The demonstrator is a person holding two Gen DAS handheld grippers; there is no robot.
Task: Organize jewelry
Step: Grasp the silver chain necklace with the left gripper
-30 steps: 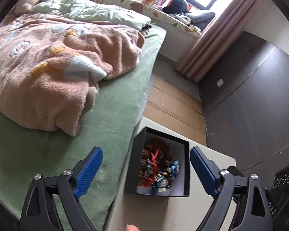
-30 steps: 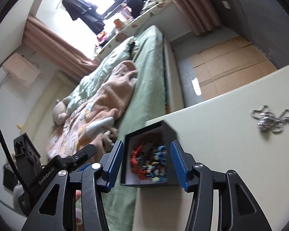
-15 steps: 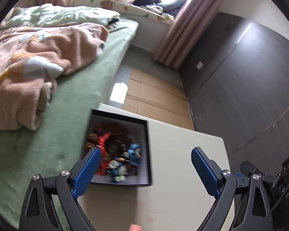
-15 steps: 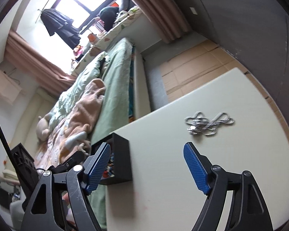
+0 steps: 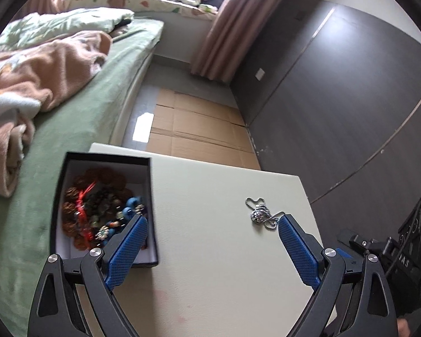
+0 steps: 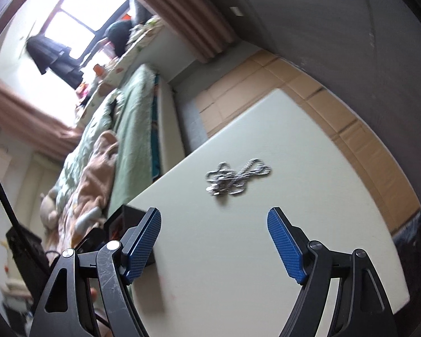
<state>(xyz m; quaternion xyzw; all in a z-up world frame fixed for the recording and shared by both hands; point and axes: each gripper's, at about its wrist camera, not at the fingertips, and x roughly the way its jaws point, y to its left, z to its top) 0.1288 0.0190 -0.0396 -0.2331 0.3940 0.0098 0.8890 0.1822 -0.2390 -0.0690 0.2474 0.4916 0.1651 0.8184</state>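
- The silver chain [image 5: 262, 215] lies loose in a small heap on the pale bench [image 5: 219, 255], toward its right and far side, well apart from the black box [image 5: 151, 196] at the near left corner; in the right wrist view the chain [image 6: 235, 178] sits ahead of the pads, slightly blurred.
- The box already holds a tangle of beads [image 5: 98, 210], brown, red, green and blue; so most of the sorting looks done, and the chain appears to be the one piece left outside; it is not yet picked up.
- The left tongs [image 5: 212, 237] are spread wide and hold nothing; the left pad overlaps the box's near right corner in the picture, whether it touches I cannot tell; the right pad's tip sits just beside the chain's near end.
- The right tongs [image 6: 214, 229] are also spread wide and empty, hovering above the bench with the chain beyond and between the pads, not touching it; they seem the likelier pair to take it.
- Beyond the bench: a green bed [image 5: 78, 129] with a pink blanket [image 5: 28, 84] to the left, cardboard [image 5: 193, 129] on the floor farther off.
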